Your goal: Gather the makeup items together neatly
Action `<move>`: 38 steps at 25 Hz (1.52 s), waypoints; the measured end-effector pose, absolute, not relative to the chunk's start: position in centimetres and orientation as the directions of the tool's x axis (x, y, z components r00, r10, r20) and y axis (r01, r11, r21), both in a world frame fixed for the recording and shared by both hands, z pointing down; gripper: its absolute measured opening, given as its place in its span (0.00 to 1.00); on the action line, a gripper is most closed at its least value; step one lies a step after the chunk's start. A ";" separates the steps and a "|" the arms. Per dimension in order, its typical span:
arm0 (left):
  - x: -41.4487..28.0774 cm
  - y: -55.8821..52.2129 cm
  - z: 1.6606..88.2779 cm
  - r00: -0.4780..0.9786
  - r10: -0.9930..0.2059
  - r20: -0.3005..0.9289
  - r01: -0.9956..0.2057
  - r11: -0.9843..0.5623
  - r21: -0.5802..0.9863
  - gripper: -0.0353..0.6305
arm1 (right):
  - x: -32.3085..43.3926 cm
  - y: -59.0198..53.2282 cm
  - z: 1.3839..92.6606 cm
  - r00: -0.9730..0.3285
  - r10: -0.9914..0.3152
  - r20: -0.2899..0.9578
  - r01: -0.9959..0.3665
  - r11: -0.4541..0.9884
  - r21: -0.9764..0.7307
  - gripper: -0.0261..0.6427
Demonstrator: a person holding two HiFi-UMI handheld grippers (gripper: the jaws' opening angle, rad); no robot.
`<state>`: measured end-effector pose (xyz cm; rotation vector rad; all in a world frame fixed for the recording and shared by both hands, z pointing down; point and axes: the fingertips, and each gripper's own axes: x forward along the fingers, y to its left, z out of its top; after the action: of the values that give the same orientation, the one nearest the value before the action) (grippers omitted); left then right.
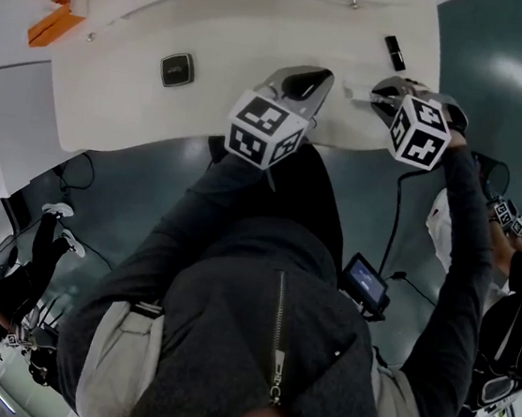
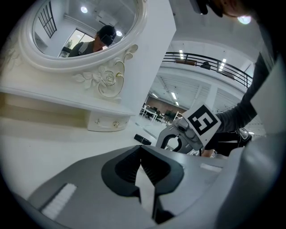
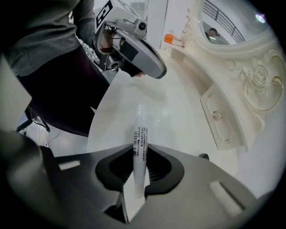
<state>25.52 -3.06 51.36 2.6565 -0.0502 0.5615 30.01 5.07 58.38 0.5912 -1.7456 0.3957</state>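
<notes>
White plastic, the tube [image 3: 139,134] looks light, stiff and smooth, so it could slip. The right gripper [image 3: 140,169] has its fingers closed on the tube's labelled middle, a fair balanced hold, with its tip down at the counter's [image 3: 178,112] near right edge. The left gripper [image 2: 143,166] has its fingers closed together on nothing.

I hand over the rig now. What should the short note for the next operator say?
Left tongs: shut, empty, at the white table's front edge.
Right tongs: shut on the white tube, pointing down at the table.
Black compact lies alone to the left; small black stick lies beyond the right tongs.
Done: tube gripped. Left: bring all three items together neatly.
</notes>
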 end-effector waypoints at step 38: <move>4.1 -12.9 39.6 0.901 -0.286 0.325 -0.404 -0.827 0.390 0.07 | 14.9 -7.5 46.3 -0.080 -0.213 0.974 -0.422 0.892 0.161 0.10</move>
<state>4.07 -12.94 39.64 2.6058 -0.5009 0.3503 14.95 -7.51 46.25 0.4955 -1.6641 0.1852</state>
